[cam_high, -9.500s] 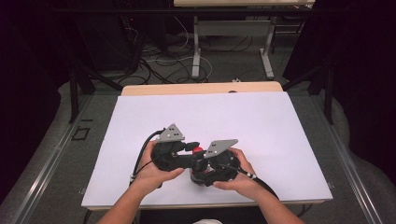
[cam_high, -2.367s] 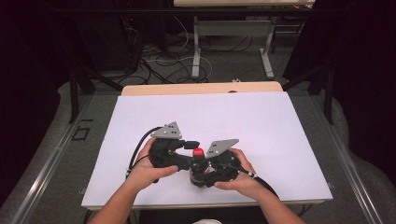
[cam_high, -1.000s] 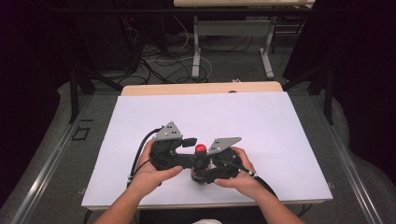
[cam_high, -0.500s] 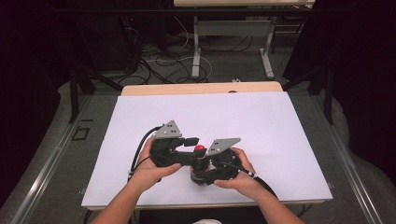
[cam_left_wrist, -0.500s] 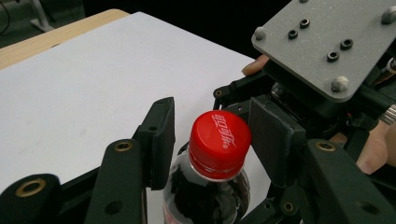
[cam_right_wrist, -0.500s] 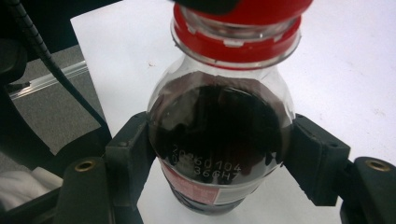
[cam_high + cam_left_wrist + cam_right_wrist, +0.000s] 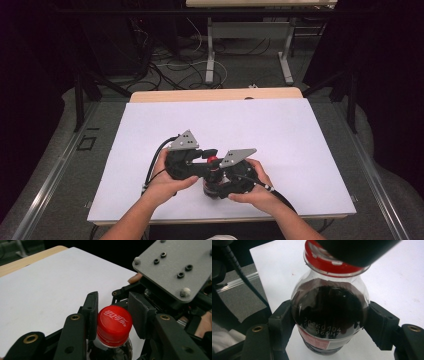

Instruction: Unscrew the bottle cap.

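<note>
Bright, even light from overhead on the white table sheet (image 7: pixel 280 135); dim to black beyond it from 9 through 12 to 3 o'clock. Soft, short shadows under the hands (image 7: pixel 167 182) near 6 o'clock. Slightly grainy and soft in the high view. Sharp on the red cap (image 7: pixel 114 323) in the left gripper view, mild blur on the grey plate (image 7: pixel 175 267) at 2 o'clock. Heavy blur at 12 o'clock in the right gripper view; small glints on the dark bottle (image 7: pixel 329 312).
</note>
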Tool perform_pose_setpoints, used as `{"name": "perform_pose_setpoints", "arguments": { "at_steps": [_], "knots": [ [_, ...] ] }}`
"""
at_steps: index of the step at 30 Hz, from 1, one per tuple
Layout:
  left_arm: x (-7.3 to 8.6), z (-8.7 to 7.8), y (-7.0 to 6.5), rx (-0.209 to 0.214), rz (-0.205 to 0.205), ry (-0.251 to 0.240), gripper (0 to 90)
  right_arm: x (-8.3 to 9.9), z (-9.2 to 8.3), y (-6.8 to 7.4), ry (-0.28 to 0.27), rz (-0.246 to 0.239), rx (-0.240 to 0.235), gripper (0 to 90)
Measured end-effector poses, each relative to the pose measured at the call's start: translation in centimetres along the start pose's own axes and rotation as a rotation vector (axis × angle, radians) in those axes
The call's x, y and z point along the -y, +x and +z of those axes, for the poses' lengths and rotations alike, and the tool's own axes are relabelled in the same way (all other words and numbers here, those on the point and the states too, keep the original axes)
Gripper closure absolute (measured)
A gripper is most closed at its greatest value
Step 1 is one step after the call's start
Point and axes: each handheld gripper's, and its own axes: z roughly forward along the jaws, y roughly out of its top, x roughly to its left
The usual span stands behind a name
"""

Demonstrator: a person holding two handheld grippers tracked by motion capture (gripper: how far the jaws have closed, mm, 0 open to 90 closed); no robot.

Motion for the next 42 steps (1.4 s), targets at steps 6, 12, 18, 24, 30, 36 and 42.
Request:
{"name": "perform_pose_setpoints", "arguments": {
  "at_steps": [6,12,18,24,30,36,42],
  "knots": [
    [-0.4,0.3,-1.1,-0.117,-0.07,0.002,61.7,0.0,0.0,0.1,-0.006,0.0,0.046,29.8],
    [-0.6,0.6,-1.5,-0.153,-0.118,-0.006,61.7,0.0,0.0,0.1,-0.011,0.014,0.087,29.9],
    [-0.6,0.2,-0.4,-0.051,-0.102,-0.013,49.9,0.1,-0.2,-0.4,-0.014,0.025,0.063,29.8],
    [-0.2,-0.9,0.5,0.007,-0.044,-0.005,46.5,0.0,-0.3,-0.4,-0.019,0.029,0.032,29.8],
    [-0.2,-1.3,1.1,0.055,0.011,0.018,50.0,0.0,-0.2,-0.3,-0.018,0.017,0.006,29.8],
    [-0.2,-1.0,1.1,0.084,0.04,0.034,53.0,-0.1,-0.1,0.0,-0.011,-0.005,-0.007,29.8],
    [-0.2,-0.6,0.9,0.096,0.051,0.03,59.5,0.0,-0.1,0.1,-0.007,-0.006,-0.012,29.8]
  ]
}}
